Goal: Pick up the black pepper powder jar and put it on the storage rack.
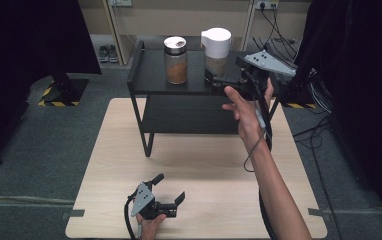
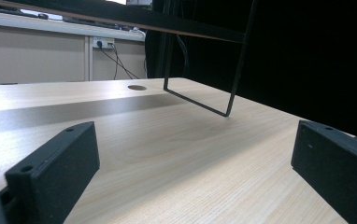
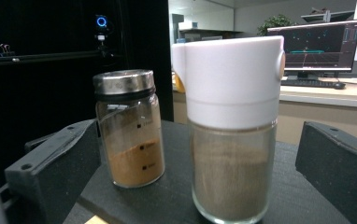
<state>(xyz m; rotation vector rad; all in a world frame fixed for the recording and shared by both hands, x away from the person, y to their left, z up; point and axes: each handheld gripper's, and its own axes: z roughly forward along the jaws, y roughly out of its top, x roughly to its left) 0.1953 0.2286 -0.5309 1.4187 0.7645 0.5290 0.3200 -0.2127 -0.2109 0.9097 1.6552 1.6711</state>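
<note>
Two jars stand on the top of a black two-level rack (image 1: 151, 75). The left one is glass with a metal lid (image 1: 175, 60) (image 3: 129, 135) and holds orange-brown powder. The right jar has a tall white cap (image 1: 216, 47) (image 3: 232, 116) and holds grey-brown powder. My right gripper (image 1: 213, 76) (image 3: 195, 158) is open at the rack's top level, with a jaw on each side of the white-capped jar and a gap to it on both sides. My left gripper (image 1: 169, 188) (image 2: 193, 158) lies open on the wooden table (image 1: 204, 165) near its front edge, with nothing between its jaws.
The rack stands at the far end of the table, its thin black leg (image 2: 200, 105) resting on the wood. A lower shelf (image 1: 189, 115) sits under the top one. Dark curtains hang at both sides, and cables lie on the floor at the right.
</note>
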